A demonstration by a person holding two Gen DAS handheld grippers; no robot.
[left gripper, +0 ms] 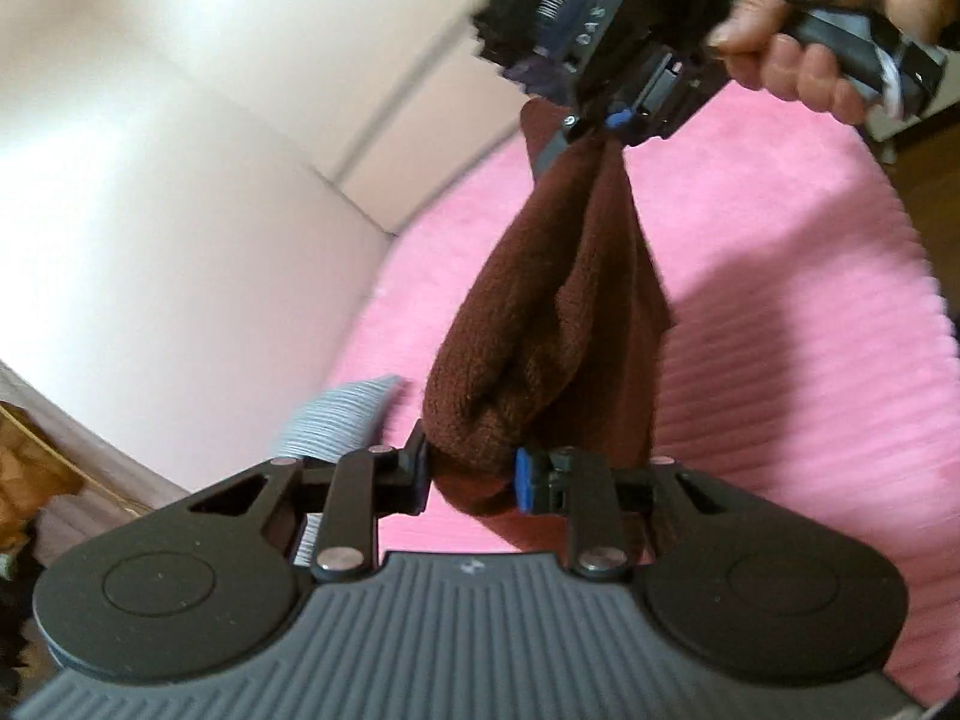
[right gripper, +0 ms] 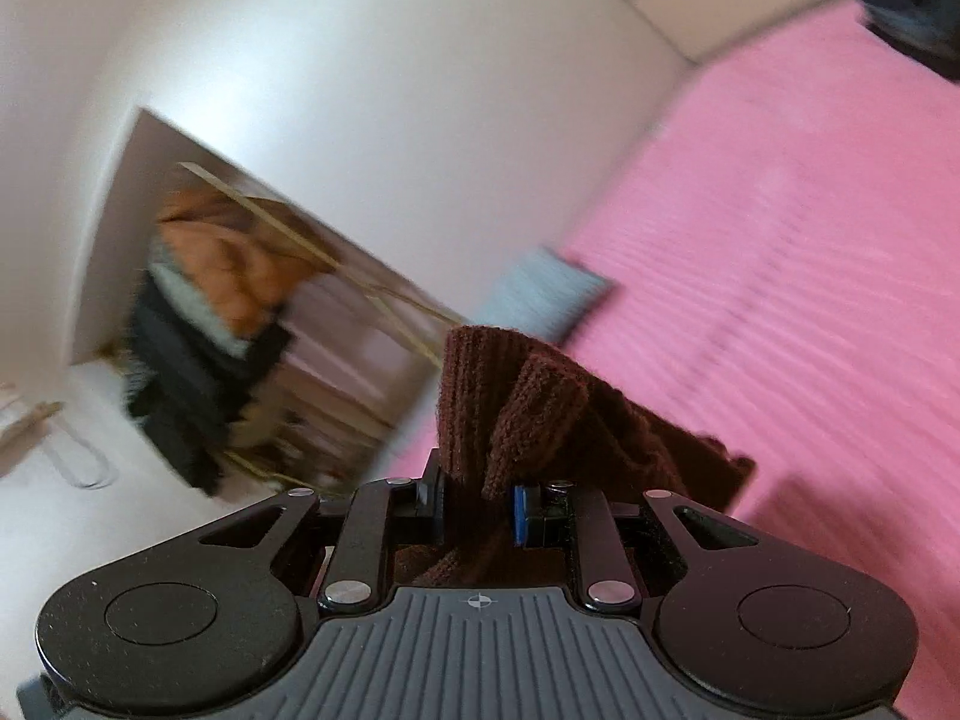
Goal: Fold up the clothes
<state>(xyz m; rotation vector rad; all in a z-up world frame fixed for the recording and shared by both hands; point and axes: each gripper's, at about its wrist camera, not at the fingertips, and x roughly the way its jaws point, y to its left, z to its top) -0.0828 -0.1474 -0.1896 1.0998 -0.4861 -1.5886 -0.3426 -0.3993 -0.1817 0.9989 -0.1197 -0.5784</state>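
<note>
Left-wrist view first, nearest in: the left gripper (left gripper: 471, 477) is clenched on a bunched end of the brown knit garment (left gripper: 540, 324), its blue pad (left gripper: 524, 478) pressed into the wool on one side and the black finger on the other, with a fat roll of fabric bulging above the jaws. From there the garment runs up and away, hanging free in the air above the pink bedspread (left gripper: 780, 300), and narrows to a twisted neck where the right gripper (left gripper: 600, 129), held in the person's hand (left gripper: 834, 30), pinches its other end. Right-wrist view confirms that hold: the right gripper (right gripper: 477, 501) is closed on a ribbed fold of the same garment (right gripper: 528, 414), which stands up past the fingers and trails down behind them. Judging by the way it sags and bunches between the two holds, the knit is soft, limp and fairly thick, light enough to lift easily, with a nap that should grip the pads rather than slip. It will not keep any shape by itself, so good holds are likely the corners or a hem edge, spread apart, not the balled-up middle now taken. Farther off lie a pale blue ribbed cloth (left gripper: 336, 420) on the bedspread's edge, then the white wall (left gripper: 180, 180), and, blurred in the right-wrist view, a doorway with hanging clothes (right gripper: 222, 312).
</note>
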